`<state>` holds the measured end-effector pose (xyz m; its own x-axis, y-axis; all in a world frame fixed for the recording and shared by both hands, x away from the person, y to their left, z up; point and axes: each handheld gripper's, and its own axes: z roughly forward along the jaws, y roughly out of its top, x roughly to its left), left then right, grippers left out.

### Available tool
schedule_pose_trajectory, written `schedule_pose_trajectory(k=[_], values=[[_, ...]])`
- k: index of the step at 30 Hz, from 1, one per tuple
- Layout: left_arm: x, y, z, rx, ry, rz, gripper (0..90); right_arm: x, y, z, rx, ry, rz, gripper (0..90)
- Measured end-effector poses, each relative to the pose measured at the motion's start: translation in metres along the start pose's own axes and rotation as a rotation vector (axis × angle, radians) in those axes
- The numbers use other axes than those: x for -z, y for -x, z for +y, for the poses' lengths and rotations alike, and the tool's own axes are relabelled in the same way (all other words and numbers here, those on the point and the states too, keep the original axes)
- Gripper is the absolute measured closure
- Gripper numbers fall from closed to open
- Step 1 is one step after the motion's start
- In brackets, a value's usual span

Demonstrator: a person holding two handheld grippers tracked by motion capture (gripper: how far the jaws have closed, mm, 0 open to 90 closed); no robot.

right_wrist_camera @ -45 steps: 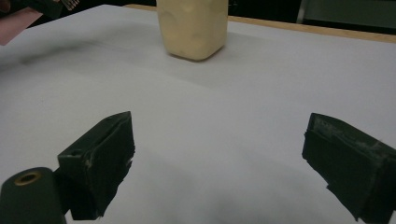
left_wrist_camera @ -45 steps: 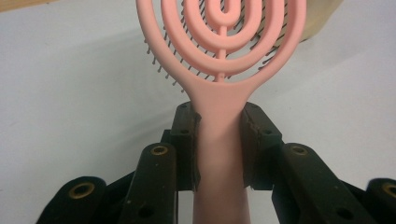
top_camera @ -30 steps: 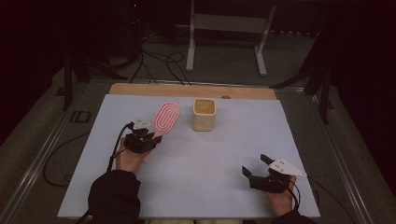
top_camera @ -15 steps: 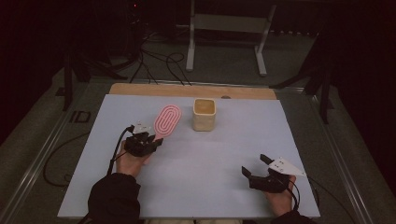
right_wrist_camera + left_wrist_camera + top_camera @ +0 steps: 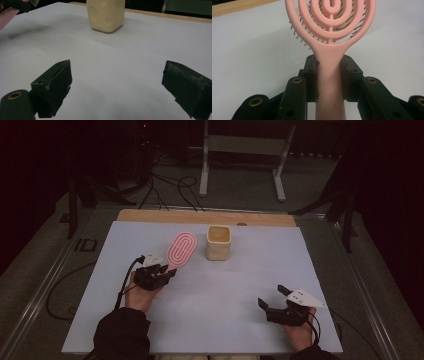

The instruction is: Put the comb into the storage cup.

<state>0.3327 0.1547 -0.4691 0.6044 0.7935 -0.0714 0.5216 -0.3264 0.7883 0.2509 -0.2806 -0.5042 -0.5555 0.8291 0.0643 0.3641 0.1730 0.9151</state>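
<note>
**Brush in hand, nearing the cup**

The left gripper [image 5: 161, 271] has its fingers clamped on the handle of the pink hairbrush [image 5: 181, 249], which has crept slightly closer to the beige cup [image 5: 218, 242] over the white surface [image 5: 220, 290]. A drop-in looks next. The right gripper [image 5: 275, 306] rests wide open, holding nothing.

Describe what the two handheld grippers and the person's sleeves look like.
Both grippers are black. The left gripper has blocky jaws with brass-coloured pivot rivets, a pale plate on top and a black cable trailing back past the hand. The right gripper carries a pale three-cornered plate; its jaw pads look worn and scuffed. The left sleeve is black.
</note>
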Motion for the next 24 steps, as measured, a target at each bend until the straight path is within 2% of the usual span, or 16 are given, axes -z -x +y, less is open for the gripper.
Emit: schedule_pose_trajectory(k=[13,24], values=[[0.007,0.012,0.005,-0.037,0.035,-0.015,70.2,-0.001,-0.001,0.001,0.009,0.002,0.005,9.0],[0.010,0.026,0.009,-0.091,0.056,-0.020,70.2,-0.003,-0.005,0.004,0.003,0.014,0.019,9.1]])
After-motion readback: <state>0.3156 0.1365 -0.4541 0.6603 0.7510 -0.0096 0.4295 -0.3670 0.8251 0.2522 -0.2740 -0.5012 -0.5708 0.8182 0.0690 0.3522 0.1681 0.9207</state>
